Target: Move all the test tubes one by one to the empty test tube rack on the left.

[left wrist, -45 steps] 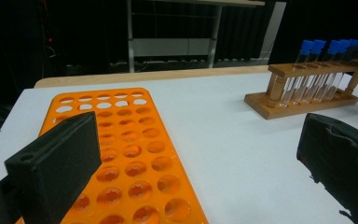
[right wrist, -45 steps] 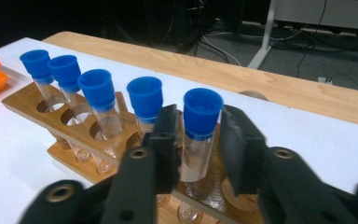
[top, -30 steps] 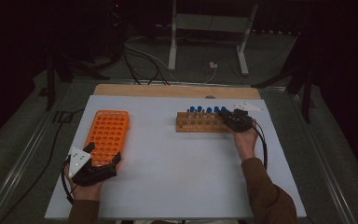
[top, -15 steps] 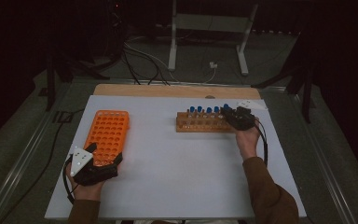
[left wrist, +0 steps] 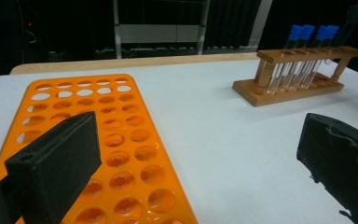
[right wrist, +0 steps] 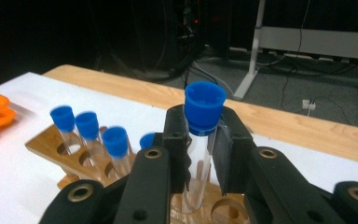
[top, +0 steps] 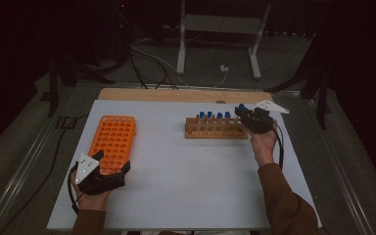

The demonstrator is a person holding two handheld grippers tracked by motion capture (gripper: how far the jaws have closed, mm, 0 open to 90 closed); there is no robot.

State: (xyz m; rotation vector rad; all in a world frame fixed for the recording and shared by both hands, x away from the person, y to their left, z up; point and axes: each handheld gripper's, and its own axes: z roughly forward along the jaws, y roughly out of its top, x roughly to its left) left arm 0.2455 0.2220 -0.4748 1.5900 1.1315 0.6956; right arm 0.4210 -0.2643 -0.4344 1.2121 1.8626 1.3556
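A wooden rack stands at the back right of the white table and holds several clear tubes with blue caps. My right gripper is over the rack's right end, shut on one blue-capped tube, which is raised partly out of its hole. An orange rack with many empty holes lies at the left. My left gripper rests open at the orange rack's near end, one jaw over the rack, the other over bare table. The wooden rack shows far off in the left gripper view.
The white table top has a wooden strip along its far edge. Behind it are cables and a metal stand on the dark floor. The person's forearms come in from the bottom.
My right gripper has risen with the blue-capped tube, drawing it up out of the wooden rack. The left gripper has stayed where it was.
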